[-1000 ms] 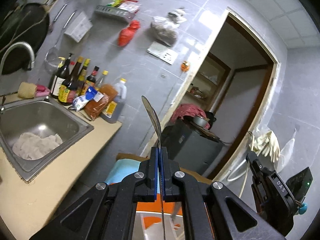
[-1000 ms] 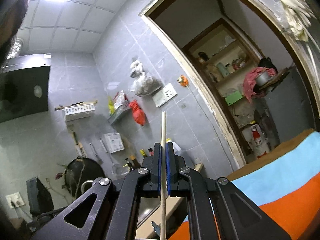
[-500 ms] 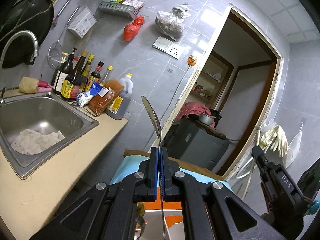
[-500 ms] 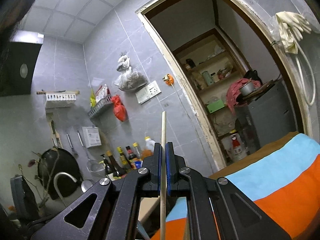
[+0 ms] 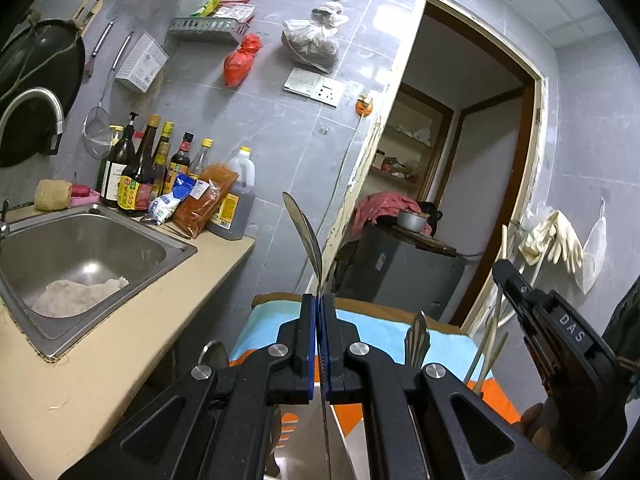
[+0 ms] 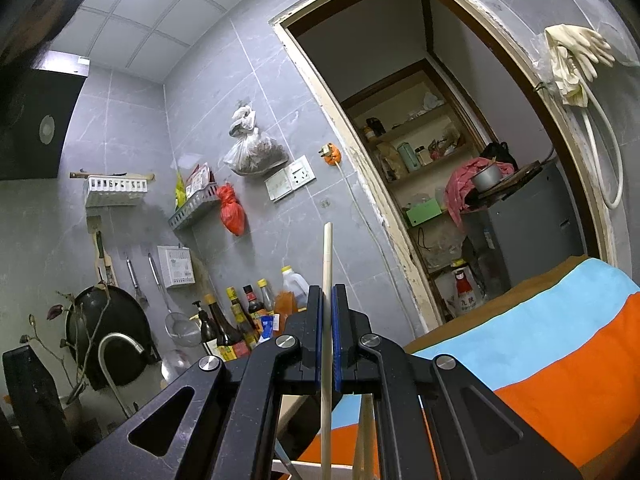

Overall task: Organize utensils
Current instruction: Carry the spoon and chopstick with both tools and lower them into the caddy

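My left gripper [image 5: 319, 308] is shut on a metal utensil [image 5: 304, 236]; its thin handle runs up past the jaws. My right gripper [image 6: 327, 304] is shut on a wooden chopstick [image 6: 327, 256] that stands upright; this gripper also shows at the right of the left wrist view [image 5: 560, 344]. Below the left gripper a white holder [image 5: 304, 432] stands on the striped cloth, with a spoon end [image 5: 214, 354], a fork end [image 5: 417, 338] and chopsticks [image 5: 490, 356] sticking up. Another chopstick [image 6: 362, 436] rises from below in the right wrist view.
A steel sink [image 5: 80, 248] with a white rag sits in the beige counter [image 5: 120, 344] at left, sauce bottles [image 5: 152, 172] behind it. A blue and orange cloth [image 6: 540, 364] covers the table. A doorway [image 5: 460, 184] with a grey cabinet [image 5: 400, 272] lies ahead.
Both grippers have tilted downward, keeping their hold. The holder, the utensil ends and more of the cloth have come into view below them.
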### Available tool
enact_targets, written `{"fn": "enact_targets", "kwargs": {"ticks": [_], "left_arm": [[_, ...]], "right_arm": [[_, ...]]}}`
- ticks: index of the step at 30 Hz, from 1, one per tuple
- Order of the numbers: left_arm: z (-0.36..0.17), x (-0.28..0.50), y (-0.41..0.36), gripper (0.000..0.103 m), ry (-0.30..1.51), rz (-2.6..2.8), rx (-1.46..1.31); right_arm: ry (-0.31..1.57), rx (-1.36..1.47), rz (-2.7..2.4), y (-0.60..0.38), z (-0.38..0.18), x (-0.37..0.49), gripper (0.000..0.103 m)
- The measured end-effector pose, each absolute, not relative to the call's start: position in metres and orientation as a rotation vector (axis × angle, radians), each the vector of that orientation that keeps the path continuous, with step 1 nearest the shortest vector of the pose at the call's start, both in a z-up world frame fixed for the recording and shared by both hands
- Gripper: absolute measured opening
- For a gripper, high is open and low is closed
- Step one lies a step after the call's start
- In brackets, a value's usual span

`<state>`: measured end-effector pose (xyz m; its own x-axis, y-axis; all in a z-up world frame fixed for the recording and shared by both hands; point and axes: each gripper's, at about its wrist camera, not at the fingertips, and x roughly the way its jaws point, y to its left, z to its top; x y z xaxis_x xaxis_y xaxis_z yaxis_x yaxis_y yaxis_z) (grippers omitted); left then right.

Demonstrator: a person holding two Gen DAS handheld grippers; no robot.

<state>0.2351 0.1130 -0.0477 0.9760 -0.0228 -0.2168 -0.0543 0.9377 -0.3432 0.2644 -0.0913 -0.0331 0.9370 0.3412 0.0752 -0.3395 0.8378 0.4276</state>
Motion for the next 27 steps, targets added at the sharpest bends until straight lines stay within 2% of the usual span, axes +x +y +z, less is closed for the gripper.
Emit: {"fn": "enact_targets", "kwargs": {"ticks": [9, 27], "left_arm": [[-0.051, 0.231, 0.112, 0.003, 0.254, 0.001, -0.34], [-0.053, 0.226, 0.11, 0.005, 0.377, -0.052, -0.324]], "right_arm": [[-0.019, 0.429, 0.385, -0.088, -0.038, 0.26, 0.004], [0.058, 0.406, 0.412, -0.091, -0.049, 0.262, 0.005]]}}
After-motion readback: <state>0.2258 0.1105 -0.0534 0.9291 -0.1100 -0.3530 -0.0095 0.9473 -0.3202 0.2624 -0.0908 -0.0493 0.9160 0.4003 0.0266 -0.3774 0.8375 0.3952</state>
